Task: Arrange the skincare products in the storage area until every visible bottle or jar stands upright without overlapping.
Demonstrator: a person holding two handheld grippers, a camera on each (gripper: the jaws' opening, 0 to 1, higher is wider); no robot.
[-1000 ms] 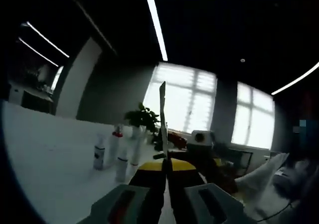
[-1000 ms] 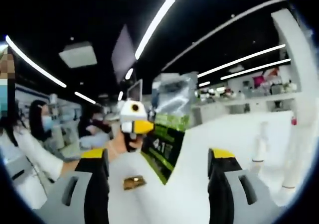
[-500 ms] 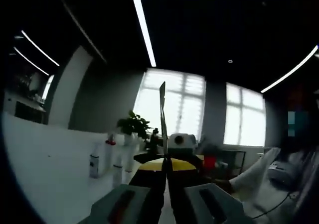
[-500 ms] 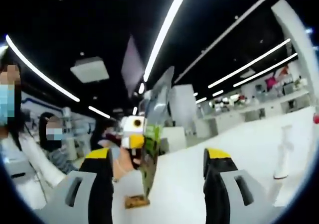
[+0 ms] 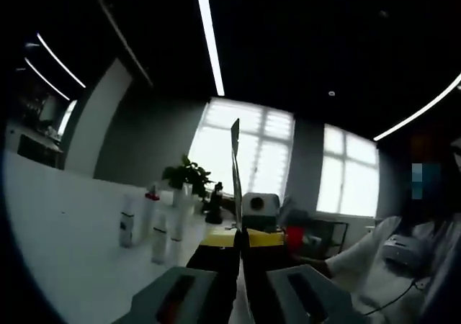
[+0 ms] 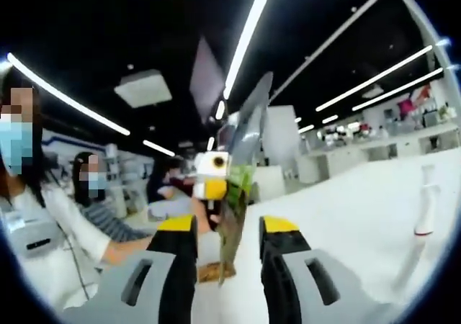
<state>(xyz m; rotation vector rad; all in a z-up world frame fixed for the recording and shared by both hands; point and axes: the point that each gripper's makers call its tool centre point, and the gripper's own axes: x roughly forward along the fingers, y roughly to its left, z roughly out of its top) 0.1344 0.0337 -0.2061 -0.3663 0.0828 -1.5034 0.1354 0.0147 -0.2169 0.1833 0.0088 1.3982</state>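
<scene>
Left gripper view: left gripper (image 5: 240, 232) fingers clenched on foil sachet (image 5: 235, 173), long axis upright. Right gripper (image 6: 227, 227) fingers released, straddling sachet w/o contact. Bottles (image 5: 149, 219) stand on table (image 5: 65, 230), left of fingers.

Around you: dark ceiling (image 5: 310, 43) with long light strips (image 5: 207, 36); tall gridded windows (image 5: 248, 155), brightly backlit; grey wall (image 5: 155, 140); white column (image 5: 97, 122); white tabletop (image 5: 65, 223); potted plant (image 5: 184, 176). Right gripper view: white counters (image 6: 374, 147) and what may be shelving, too blurred to confirm.
</scene>
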